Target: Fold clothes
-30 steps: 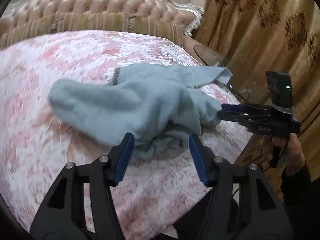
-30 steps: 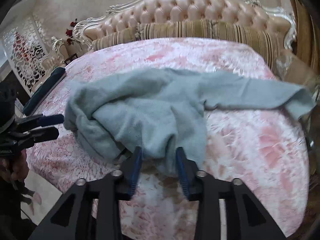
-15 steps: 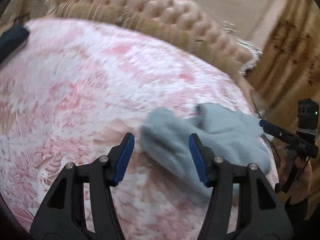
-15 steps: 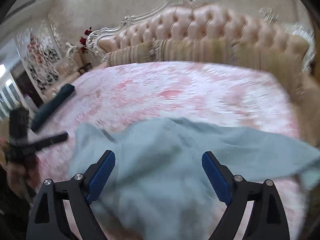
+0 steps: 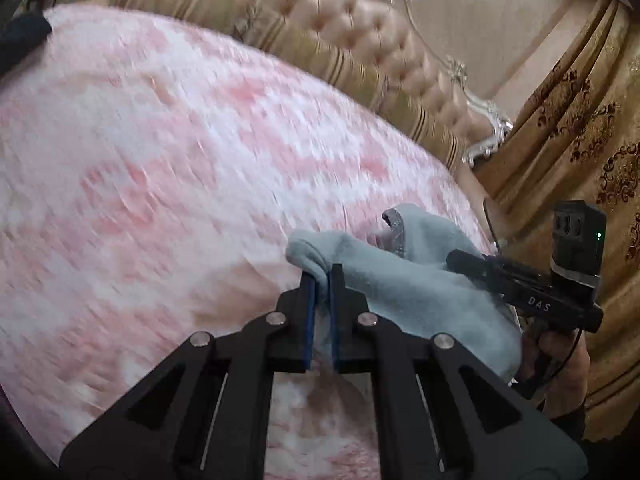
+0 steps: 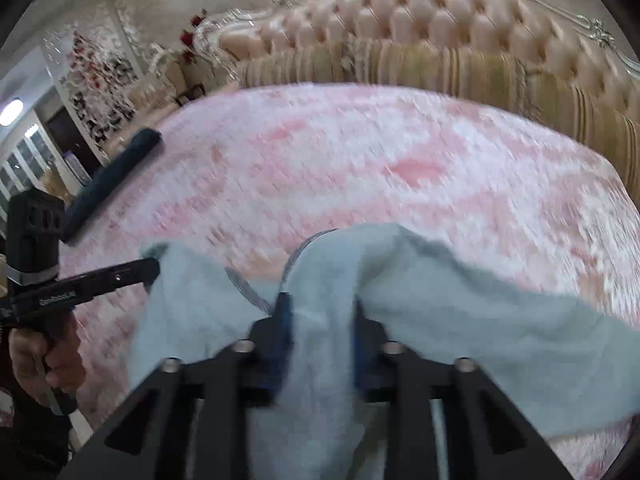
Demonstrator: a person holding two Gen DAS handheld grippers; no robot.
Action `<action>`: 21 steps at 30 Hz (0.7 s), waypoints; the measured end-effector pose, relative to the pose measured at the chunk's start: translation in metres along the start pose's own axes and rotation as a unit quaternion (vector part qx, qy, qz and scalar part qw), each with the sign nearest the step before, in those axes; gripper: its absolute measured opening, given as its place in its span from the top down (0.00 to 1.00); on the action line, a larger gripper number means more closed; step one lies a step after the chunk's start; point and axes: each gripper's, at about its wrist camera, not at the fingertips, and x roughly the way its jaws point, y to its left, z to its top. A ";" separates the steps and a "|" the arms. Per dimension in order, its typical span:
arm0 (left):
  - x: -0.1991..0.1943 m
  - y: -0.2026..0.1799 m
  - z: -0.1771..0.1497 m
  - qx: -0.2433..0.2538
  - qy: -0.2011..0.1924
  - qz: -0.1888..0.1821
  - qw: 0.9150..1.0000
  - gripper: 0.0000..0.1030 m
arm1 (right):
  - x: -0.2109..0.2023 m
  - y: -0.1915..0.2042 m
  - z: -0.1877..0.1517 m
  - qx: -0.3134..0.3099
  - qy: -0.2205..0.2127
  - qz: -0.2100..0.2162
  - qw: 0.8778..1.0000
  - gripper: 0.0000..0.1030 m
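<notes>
Lying bunched at the near edge of the bed (image 5: 168, 168), the pale blue garment (image 5: 404, 284) is held by both tools. The left gripper (image 5: 322, 280) has its fingers (image 5: 308, 312) pressed nearly together on a fold at the garment's left end. The right gripper (image 6: 320, 308) has its fingers (image 6: 282, 328) closed in on a thick bunch of the cloth, which drapes over and between them; in the left wrist view its tip is buried in the fabric. A grey-trimmed edge (image 6: 296, 256) shows at the top of the bunch. A dark blue roll (image 6: 110, 180) lies well apart at the bed's far left edge. The tufted headboard (image 6: 440, 12) and striped pillows (image 6: 400, 64) are behind, blurred.
</notes>
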 end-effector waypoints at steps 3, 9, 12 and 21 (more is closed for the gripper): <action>-0.016 0.007 0.014 0.003 -0.029 0.013 0.999 0.93 | 0.000 0.025 0.025 -0.024 -0.024 0.007 0.999 0.82; -0.045 0.036 0.058 -0.003 -0.091 0.059 0.994 0.93 | -0.002 0.072 0.077 -0.073 -0.073 0.016 0.995 0.87; -0.040 0.042 0.081 0.007 -0.100 0.073 0.992 0.93 | 0.006 0.078 0.086 -0.075 -0.071 0.016 0.994 0.87; 0.010 0.055 0.089 0.014 -0.052 0.111 0.992 0.89 | 0.049 0.034 0.050 -0.002 0.005 0.035 0.999 0.38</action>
